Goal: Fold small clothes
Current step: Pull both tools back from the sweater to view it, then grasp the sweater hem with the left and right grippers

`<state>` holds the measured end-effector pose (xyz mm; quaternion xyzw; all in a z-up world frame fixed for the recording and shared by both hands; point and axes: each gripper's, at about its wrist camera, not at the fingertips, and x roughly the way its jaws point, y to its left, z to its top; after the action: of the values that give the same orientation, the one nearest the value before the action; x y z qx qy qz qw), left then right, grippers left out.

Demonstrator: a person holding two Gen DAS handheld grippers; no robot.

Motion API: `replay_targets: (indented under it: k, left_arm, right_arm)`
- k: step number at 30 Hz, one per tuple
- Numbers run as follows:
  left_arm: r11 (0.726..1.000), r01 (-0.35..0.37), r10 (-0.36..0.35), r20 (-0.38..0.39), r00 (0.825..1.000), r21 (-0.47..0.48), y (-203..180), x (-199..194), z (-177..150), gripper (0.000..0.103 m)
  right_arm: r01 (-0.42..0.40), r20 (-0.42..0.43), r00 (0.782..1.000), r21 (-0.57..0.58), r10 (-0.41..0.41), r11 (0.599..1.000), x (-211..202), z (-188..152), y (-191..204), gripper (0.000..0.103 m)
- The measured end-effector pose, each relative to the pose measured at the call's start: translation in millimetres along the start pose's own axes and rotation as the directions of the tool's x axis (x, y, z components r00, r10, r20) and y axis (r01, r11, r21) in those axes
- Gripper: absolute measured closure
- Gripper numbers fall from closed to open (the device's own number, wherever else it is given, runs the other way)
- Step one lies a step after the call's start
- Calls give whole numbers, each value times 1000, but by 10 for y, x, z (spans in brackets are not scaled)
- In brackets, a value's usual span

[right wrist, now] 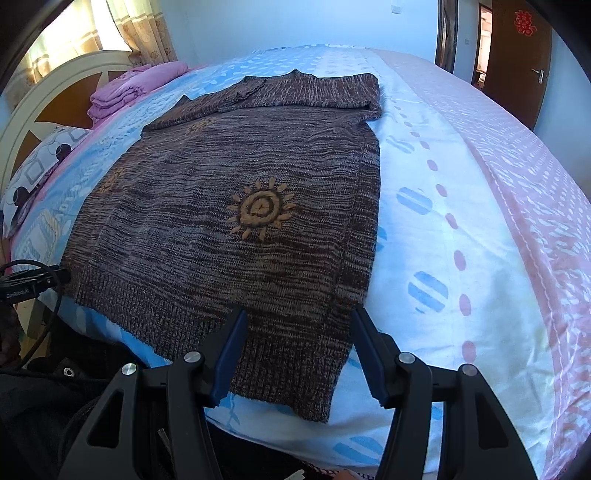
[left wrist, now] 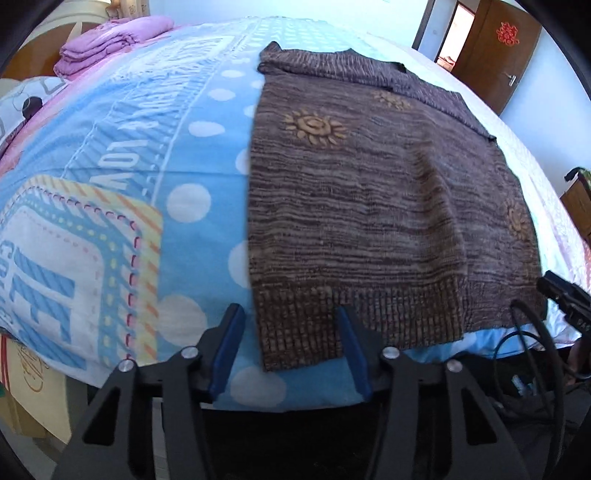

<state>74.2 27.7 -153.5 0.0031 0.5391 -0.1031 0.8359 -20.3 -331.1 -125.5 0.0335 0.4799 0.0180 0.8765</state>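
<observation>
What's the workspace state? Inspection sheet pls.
Surface: bed, blue and pink patterned cover.
Job's things: brown sweater laid flat, sleeves folded in, hem at the near edge.
Clutter: purple stack and pillow at the headboard end.
Grippers: left tool open at the hem's left corner; right tool open at its right corner; neither grips.
Cables: black cable by the right tool.
Surroundings: door, curtains.

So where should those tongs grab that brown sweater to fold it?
Probably by the ribbed hem of the sweater, at its two near corners, coming in from the bed's near edge. The left tongs and right tongs already sit open astride those corners, and the hem lies flat.
</observation>
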Motion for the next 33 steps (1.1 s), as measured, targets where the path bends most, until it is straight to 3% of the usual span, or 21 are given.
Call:
replay_targets:
  k: [1, 3, 4, 14, 20, 21, 24, 28, 33]
  left_arm:
    - [1000, -8, 8, 3, 1000, 4, 5, -1, -10, 61]
    - [1000, 18, -18, 11, 1000, 11, 10, -17, -7, 93]
    - [999, 44, -45, 11, 999, 16, 5, -33, -2, 94]
    - [999, 30, -37, 178, 983, 42, 50, -492, 74, 95]
    - [999, 15, -22, 145, 989, 50, 55, -337, 108, 95]
    - [999, 12, -20, 144, 989, 50, 65, -329, 102, 95]
    - [998, -12, 3, 166, 986, 54, 58, -384, 102, 95]
    - [995, -69, 50, 217, 975, 76, 40, -506, 114, 95]
    - [992, -95, 72, 252, 965, 79, 50, -591, 170, 95]
  right_arm:
    - [-1, 0, 1000, 0, 1, 1000, -3, -7, -9, 44]
    - [-1, 0, 1000, 3, 1, 1000, -11, -19, -24, 44]
    - [2, -1, 1000, 6, -2, 1000, -16, -22, -36, 44]
    - [14, -17, 1000, 40, -13, 999, -80, -127, -169, 44]
    - [-16, -64, 998, 39, 18, 999, 34, -219, -168, 45]
    - [-8, -64, 998, 35, 10, 999, 30, -223, -168, 53]
    - [-51, -51, 997, 43, 53, 998, -18, -221, -205, 96]
    - [-123, -28, 992, 77, 125, 989, -87, -209, -273, 98]
    - [-178, 82, 982, 127, 168, 976, -337, -127, -409, 98]
